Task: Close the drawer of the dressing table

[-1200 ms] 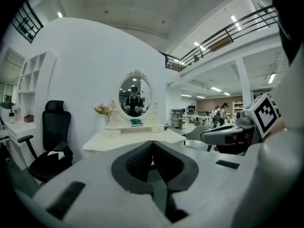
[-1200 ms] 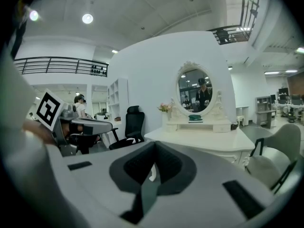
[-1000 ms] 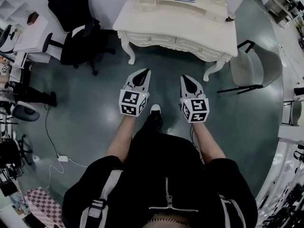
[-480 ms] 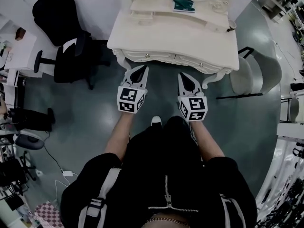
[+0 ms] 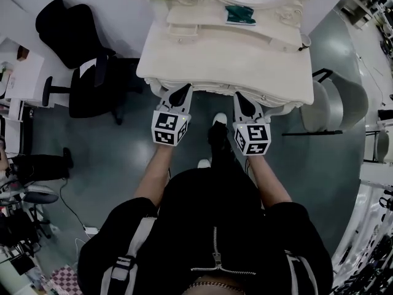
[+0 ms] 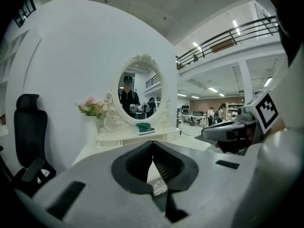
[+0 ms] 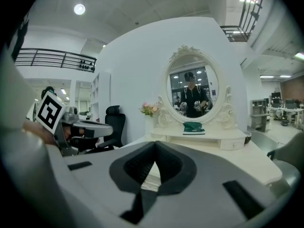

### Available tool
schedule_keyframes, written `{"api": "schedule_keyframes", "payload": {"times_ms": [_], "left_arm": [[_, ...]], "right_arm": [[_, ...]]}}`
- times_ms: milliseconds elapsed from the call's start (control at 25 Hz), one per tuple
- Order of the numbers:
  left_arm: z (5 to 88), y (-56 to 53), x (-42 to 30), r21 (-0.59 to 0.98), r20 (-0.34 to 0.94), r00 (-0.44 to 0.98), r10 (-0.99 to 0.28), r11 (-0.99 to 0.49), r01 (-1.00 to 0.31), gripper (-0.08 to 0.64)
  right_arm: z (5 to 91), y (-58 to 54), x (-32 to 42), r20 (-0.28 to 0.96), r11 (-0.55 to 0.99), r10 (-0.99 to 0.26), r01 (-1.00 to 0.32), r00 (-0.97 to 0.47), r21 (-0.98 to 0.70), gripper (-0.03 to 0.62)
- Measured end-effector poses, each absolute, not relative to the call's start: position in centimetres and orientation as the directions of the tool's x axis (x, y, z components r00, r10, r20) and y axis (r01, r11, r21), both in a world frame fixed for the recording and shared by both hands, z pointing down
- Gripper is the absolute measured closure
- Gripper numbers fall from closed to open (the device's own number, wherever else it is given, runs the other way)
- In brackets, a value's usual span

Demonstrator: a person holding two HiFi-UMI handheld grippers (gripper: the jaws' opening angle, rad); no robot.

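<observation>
- Standing square to the dressing table (image 5: 227,60), the person holds the left gripper (image 5: 185,90) and the right gripper (image 5: 240,95) side by side. Both tips are at the table's front edge.
- Left gripper: jaws closed tip to tip, with nothing between them.
- Right gripper: jaws likewise closed and empty.
- Task object: the drawer front (image 5: 212,90) lies in the carved apron under the tabletop, between the two tips.
  - The overhang of the top hides most of it from the head view.
  - No view shows whether the drawer stands out or sits flush, or whether either tip touches it.
- Progress, as a judgement: the approach is complete and the push is the step in hand. No view confirms that the drawer is seated.
- Remaining: press squarely on the drawer face until it is level with the apron, then draw both grippers back.
- Edges: the tabletop's front edge runs directly over the tips, so keep the tips beneath it.
- Room to move:
  - The black office chair (image 5: 73,35) stands well apart on the left.
  - The grey chair (image 5: 334,106) sits near the table's right corner, apart from the right gripper.
  - One shoe (image 5: 219,120) is planted between the grippers, near the table's front edge.
</observation>
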State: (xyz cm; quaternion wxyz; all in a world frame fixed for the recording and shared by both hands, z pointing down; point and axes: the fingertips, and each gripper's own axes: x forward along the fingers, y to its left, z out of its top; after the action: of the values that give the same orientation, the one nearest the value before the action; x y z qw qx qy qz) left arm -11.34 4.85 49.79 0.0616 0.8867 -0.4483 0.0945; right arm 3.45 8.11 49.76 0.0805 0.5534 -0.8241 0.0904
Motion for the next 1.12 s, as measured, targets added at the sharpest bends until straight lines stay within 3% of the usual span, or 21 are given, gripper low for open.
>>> {"api": "schedule_keyframes", "payload": {"times_ms": [800, 1120], "left_arm": [[50.3, -19.8, -6.1, 0.006, 0.275, 0.545, -0.792, -0.566, -0.825, 0.558], [50.4, -25.4, -4.7, 0.021, 0.279, 0.558, -0.781, -0.576, -0.817, 0.558]], "right_arm": [[50.5, -17.9, 10.0, 0.238, 0.388, -0.885, -0.916, -0.401, -0.102, 0.591], [50.2, -23.4, 11.3, 0.245, 0.380, -0.888, -0.921, -0.390, -0.090, 0.591]]}}
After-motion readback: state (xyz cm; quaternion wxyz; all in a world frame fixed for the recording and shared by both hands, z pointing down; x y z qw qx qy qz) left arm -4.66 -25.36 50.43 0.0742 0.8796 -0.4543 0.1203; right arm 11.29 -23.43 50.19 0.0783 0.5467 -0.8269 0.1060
